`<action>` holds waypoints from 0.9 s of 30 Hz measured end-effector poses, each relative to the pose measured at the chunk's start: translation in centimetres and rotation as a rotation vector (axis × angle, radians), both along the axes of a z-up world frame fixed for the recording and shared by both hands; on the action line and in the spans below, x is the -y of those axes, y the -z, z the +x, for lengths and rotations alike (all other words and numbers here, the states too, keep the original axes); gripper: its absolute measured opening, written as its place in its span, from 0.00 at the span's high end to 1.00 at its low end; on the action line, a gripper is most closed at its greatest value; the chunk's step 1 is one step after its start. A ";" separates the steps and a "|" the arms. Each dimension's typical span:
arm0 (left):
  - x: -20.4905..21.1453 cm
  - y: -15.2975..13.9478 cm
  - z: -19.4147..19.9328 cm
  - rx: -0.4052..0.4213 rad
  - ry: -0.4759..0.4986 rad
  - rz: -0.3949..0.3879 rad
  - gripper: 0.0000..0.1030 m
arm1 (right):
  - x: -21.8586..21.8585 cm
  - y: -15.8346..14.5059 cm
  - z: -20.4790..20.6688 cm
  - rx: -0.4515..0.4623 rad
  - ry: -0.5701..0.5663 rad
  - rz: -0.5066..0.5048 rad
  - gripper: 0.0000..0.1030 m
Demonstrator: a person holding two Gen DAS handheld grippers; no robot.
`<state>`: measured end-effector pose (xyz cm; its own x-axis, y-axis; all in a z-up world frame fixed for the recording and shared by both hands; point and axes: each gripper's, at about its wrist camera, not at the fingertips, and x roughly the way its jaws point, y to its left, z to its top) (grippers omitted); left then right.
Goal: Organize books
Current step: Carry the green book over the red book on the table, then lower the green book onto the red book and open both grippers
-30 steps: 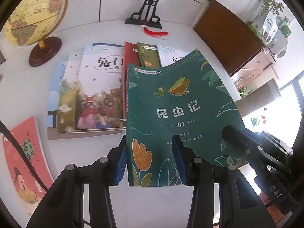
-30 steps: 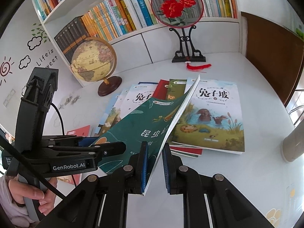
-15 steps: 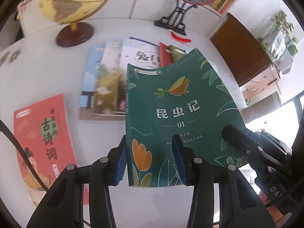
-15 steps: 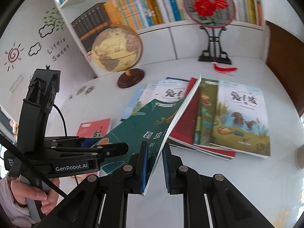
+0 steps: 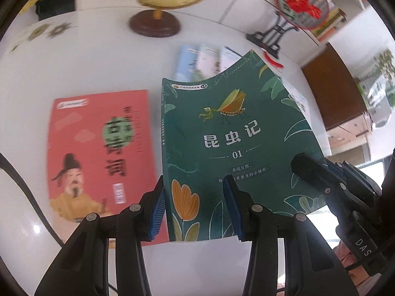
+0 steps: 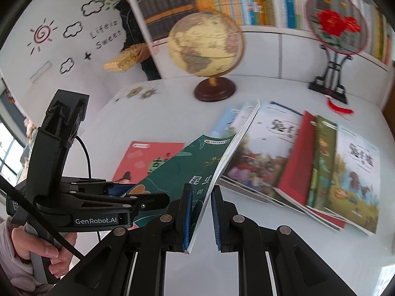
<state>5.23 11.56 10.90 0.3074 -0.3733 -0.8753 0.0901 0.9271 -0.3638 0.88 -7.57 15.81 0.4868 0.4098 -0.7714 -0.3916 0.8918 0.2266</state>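
Observation:
A green book (image 5: 232,133) with an insect on its cover hangs tilted above the white table (image 5: 86,61), held at both ends. My left gripper (image 5: 195,209) is shut on its spine-side lower corner. My right gripper (image 6: 201,214) is shut on the book's page edge (image 6: 222,170), and one of its fingers (image 5: 318,175) shows at the book's right side. A red book (image 5: 98,153) with a robed figure lies flat just left of the green one. Several picture books (image 6: 308,162) lie fanned out on the table to the right.
A globe (image 6: 207,44) on a wooden base stands behind the books. A round fan on a black stand (image 6: 333,37) is at the back right, below full bookshelves (image 6: 259,2). A person (image 6: 128,24) stands by the wall at the back left. A hand (image 6: 37,249) grips the left gripper's handle.
Both grippers carried the green book leftward, away from over the fanned picture books to beside the red book. Their grip on it is unchanged.

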 end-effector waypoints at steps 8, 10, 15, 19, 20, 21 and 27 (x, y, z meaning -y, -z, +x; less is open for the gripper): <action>-6.1 1.7 -1.8 -0.054 -0.148 -0.004 0.60 | -6.4 1.1 1.1 -0.028 -0.133 0.013 0.85; -7.4 2.5 -2.2 -0.082 -0.180 -0.002 0.60 | -7.9 1.5 1.2 -0.035 -0.166 0.023 0.85; -9.0 3.8 -2.8 -0.133 -0.217 0.016 0.61 | -10.5 2.8 1.5 -0.069 -0.216 0.057 0.84; -9.7 4.3 -3.1 -0.150 -0.228 0.036 0.61 | -11.5 4.2 1.6 -0.141 -0.212 0.090 0.84; -9.9 4.3 -3.2 -0.152 -0.232 0.037 0.61 | -11.6 4.5 1.6 -0.149 -0.213 0.087 0.84; -10.1 4.4 -3.4 -0.154 -0.238 0.041 0.61 | -11.7 5.0 1.5 -0.163 -0.218 0.084 0.84; -11.6 4.9 -4.4 -0.172 -0.270 0.061 0.61 | -12.2 7.6 1.2 -0.253 -0.223 0.078 0.84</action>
<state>0.86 23.17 5.96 0.2335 -0.2439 -0.9413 -0.2198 0.9297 -0.2954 2.04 4.58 8.25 0.1762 0.5472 -0.8182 -0.4980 0.7665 0.4054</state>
